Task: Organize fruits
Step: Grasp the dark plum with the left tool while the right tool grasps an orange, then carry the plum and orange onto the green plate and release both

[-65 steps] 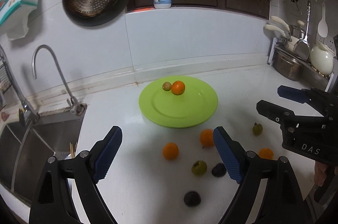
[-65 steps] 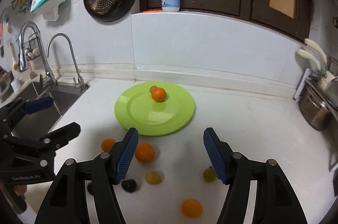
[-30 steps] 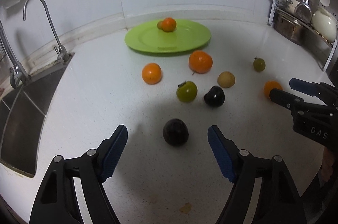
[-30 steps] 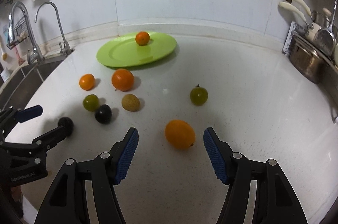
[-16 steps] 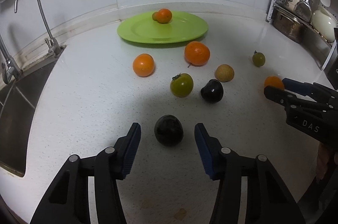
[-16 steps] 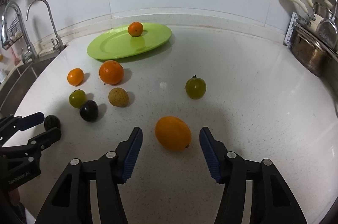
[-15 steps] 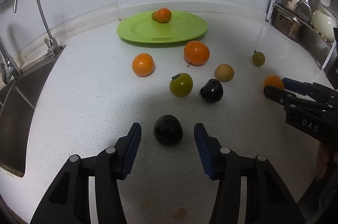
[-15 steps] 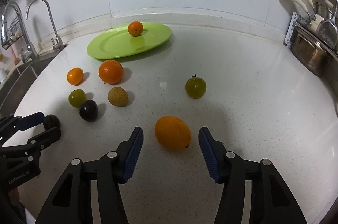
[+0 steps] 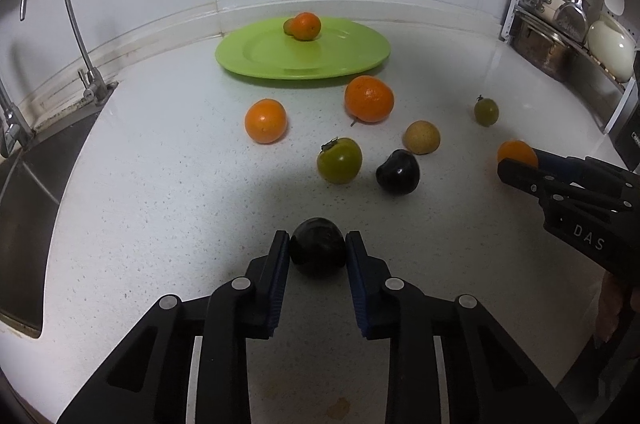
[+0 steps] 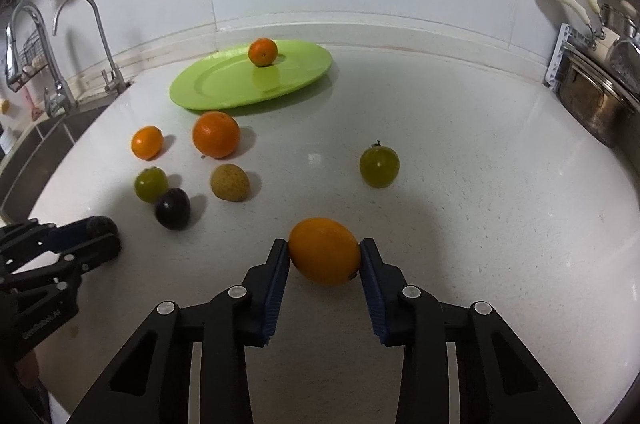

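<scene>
The left hand-held gripper (image 9: 317, 251) is clamped on a dark purple round fruit (image 9: 317, 253) resting on the white speckled surface (image 9: 160, 192). The right hand-held gripper (image 10: 324, 256) pinches an oval orange fruit (image 10: 325, 250); its underside is hidden.

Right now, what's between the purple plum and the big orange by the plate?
In the right wrist view, a tan fruit lies between the purple plum and the big orange.
</scene>
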Demonstrator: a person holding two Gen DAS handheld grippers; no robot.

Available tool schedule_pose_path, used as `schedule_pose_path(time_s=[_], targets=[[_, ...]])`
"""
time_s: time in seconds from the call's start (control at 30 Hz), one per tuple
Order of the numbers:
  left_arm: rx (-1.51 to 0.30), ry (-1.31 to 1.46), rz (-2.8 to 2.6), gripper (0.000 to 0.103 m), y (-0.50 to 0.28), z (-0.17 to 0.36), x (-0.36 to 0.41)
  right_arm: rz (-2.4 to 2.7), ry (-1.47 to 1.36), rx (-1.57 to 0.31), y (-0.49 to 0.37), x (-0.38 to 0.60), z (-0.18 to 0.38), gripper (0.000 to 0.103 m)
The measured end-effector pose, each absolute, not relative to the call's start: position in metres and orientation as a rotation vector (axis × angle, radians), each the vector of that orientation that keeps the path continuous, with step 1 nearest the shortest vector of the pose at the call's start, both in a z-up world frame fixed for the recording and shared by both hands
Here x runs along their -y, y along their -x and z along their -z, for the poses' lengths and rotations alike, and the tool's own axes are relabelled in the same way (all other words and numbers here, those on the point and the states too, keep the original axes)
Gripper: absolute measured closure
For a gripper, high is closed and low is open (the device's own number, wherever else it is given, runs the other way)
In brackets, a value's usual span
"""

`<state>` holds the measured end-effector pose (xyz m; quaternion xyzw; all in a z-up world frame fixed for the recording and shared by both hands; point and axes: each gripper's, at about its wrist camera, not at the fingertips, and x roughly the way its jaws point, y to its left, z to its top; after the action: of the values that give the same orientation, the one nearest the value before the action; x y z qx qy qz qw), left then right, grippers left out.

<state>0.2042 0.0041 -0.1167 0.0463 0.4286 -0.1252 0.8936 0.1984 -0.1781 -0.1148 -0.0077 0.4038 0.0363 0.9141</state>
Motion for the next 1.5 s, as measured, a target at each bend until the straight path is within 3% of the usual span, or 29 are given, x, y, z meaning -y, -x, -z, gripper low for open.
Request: schedule_pose_path(time_s=[0.87,1.5], targets=[[-0.655,-0.135,0.286,0.074,-0.197,0.04,-0.018,-0.192,0.022,-0.652,-0.188,0.143,0.039,0.066],[-0.559,-0.155,0.301,0.074,-0.245,0.011,-0.007,-0.249,-0.002,-0.564,-0.24,0.13,0.006,0.066]])
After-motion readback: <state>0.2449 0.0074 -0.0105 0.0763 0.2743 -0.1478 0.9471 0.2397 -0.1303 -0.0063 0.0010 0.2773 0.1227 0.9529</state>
